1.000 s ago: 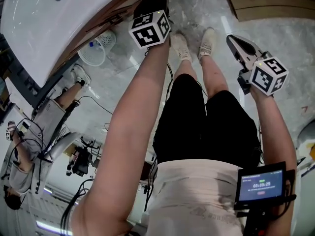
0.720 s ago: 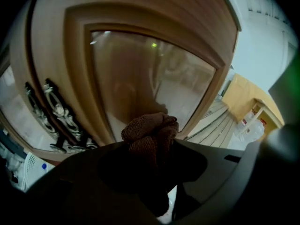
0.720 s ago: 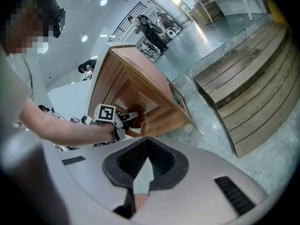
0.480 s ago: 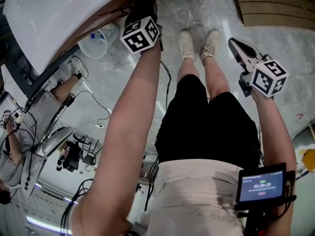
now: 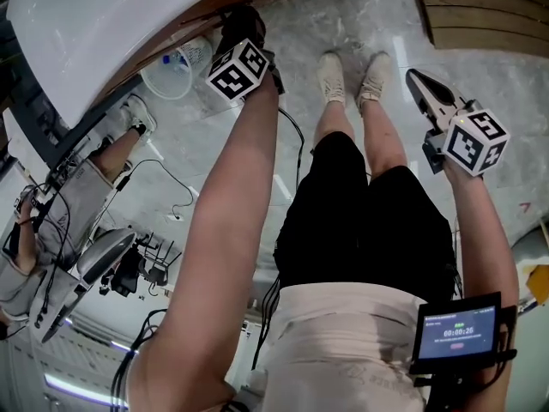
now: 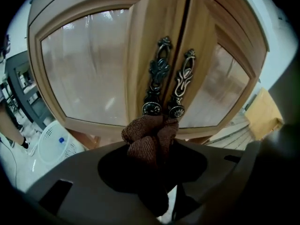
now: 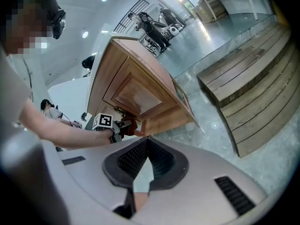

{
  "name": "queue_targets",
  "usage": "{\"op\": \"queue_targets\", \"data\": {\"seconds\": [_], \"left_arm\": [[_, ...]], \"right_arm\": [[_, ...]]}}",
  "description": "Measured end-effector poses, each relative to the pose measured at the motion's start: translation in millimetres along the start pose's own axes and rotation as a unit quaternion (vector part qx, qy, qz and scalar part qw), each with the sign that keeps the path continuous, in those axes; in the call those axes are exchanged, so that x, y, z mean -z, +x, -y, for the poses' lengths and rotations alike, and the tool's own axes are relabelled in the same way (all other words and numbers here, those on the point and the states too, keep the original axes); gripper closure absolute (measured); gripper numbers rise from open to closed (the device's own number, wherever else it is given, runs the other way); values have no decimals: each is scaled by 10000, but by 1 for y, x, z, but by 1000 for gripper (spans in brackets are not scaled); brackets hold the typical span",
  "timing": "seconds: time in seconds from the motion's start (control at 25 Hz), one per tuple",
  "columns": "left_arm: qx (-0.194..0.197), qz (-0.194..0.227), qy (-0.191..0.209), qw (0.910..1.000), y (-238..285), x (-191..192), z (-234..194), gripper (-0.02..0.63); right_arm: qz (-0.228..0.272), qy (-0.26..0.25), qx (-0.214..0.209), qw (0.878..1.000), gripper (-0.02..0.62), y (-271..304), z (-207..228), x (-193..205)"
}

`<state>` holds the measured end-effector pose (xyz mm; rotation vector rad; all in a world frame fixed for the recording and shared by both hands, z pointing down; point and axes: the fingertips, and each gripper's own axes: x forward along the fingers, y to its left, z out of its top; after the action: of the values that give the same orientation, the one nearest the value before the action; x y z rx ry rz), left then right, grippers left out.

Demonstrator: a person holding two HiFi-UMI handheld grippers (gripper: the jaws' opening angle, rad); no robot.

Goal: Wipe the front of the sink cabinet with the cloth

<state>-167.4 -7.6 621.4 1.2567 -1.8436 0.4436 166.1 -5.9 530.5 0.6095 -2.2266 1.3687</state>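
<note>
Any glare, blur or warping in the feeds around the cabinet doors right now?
Left gripper view: heavy fisheye bows the cabinet doors, soft sheen on their panels, cloth in focus. Head view: sink top blown out white. Right gripper view: glare streaks on the floor.

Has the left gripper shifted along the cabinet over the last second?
Yes. In the head view the left gripper, holding the cloth, has slid leftward, closer to the white basket and farther from the person's shoes.
</note>
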Motion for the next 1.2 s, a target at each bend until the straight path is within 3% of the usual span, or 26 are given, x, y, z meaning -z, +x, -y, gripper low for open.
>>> {"op": "queue_targets", "data": {"seconds": [0.24,0.44,0.88,1.2], "left_arm": [[235,118,-188,9995,12,-5,14,433],[585,32,315,9978,26,-6,52,433],[1010,-17,794,9917,45,-14,109,433],[1606,-23,1480,9759,53,-14,164,433]], "right_arm": [[89,72,79,9999,583,-5,8,2],[198,160,143,9996,583,-9,11,0],[502,317,242,9979,583,-21,18,-3],[578,387,357,9969,583,-29,26,-1]]}}
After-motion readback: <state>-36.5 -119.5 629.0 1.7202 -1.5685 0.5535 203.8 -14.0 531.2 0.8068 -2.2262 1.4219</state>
